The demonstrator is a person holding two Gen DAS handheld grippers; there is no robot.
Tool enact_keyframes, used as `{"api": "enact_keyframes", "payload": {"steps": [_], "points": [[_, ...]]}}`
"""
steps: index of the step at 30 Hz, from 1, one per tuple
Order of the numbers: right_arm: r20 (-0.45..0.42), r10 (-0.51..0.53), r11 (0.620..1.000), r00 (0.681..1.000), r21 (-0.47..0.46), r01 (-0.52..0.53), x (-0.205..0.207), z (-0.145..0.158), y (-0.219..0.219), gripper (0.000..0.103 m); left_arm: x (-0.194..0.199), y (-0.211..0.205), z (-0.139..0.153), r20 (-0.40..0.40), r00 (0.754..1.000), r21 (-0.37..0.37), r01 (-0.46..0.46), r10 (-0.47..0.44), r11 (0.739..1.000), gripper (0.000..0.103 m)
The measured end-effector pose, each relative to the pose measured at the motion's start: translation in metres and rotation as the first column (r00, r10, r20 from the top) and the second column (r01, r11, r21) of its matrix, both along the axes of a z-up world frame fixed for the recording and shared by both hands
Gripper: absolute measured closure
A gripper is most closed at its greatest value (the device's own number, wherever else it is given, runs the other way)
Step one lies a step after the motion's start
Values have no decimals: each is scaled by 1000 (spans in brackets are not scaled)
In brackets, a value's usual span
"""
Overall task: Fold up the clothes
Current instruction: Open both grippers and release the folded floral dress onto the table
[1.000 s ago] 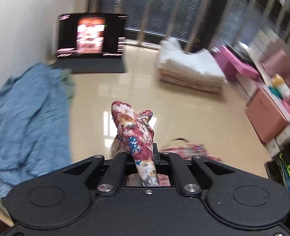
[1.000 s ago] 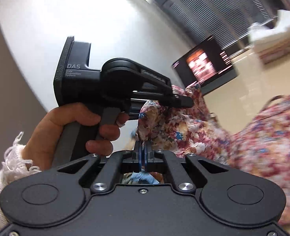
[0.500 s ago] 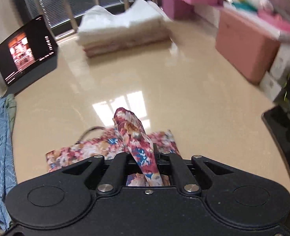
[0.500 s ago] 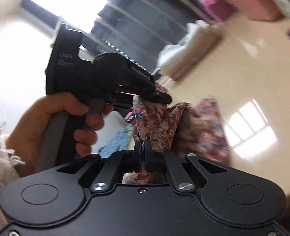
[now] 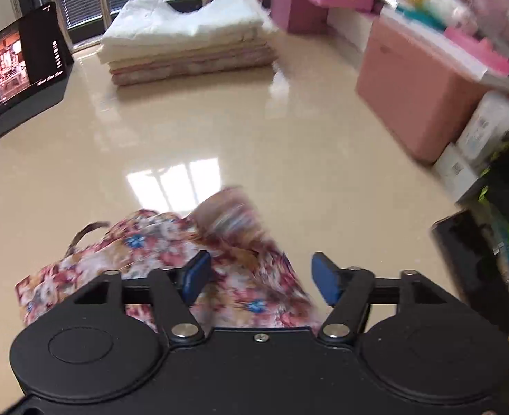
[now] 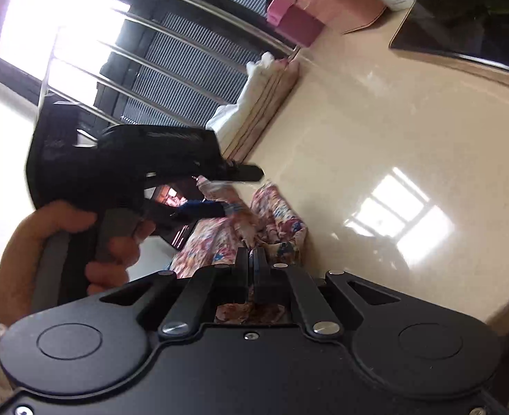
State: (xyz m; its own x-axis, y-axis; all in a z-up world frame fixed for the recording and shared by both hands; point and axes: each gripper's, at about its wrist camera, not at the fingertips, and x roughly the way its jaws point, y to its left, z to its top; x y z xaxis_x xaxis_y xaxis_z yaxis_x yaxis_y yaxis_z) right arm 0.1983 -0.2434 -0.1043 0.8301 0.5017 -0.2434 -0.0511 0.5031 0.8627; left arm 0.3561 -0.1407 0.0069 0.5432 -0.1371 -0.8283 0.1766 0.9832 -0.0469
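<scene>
A floral red and pink garment [image 5: 157, 259] lies bunched on the glossy beige table [image 5: 254, 131]. My left gripper [image 5: 259, 275] hovers just over it, its jaws opening, the blue pads clear of the cloth and a blurred fold dropping away between them. In the right wrist view the right gripper [image 6: 252, 259] is shut on a fold of the same floral garment [image 6: 282, 228]. The left gripper [image 6: 226, 190], held by a hand [image 6: 47, 252], shows there with its fingers spread above the cloth.
A stack of folded white and pink clothes [image 5: 185, 41] sits at the table's far side. A lit screen [image 5: 19, 62] stands at far left. Pink boxes [image 5: 413, 79] and clutter line the right. A dark tablet [image 5: 475, 269] lies at the right edge.
Both hands came down to the table with the floral garment. The left jaws, shut on a fold before, now stand apart and the fold falls free. The right wrist has rolled.
</scene>
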Motion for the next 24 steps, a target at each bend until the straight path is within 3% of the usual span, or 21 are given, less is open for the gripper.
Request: {"api": "enact_keyframes", "payload": {"steps": [6,11,14,16,18,24], "points": [[-8,-34,999,999,-24,34,0,1,-7,99,-18,28,20,66,997,-94,36,-30,995,19],[1,-58,992,998,-111,58,2,8,-4,97,-32,61,30,88,995,-138,64,-52,988,18],[6,-51,987,999,-149,51,5,14,-3,86,-46,80,30,110,992,-114,69,-57,991,18],[15,-51,984,999,-173,53,7,17,-4,65,-59,93,28,121,990,-102,79,-67,992,18],[33,-55,977,998,-206,61,6,22,-5,56,-72,103,23,121,989,-95,95,-83,991,18],[12,3,939,1000,-344,1,24,35,8,52,-107,109,0,131,978,-66,173,-164,983,18]]}}
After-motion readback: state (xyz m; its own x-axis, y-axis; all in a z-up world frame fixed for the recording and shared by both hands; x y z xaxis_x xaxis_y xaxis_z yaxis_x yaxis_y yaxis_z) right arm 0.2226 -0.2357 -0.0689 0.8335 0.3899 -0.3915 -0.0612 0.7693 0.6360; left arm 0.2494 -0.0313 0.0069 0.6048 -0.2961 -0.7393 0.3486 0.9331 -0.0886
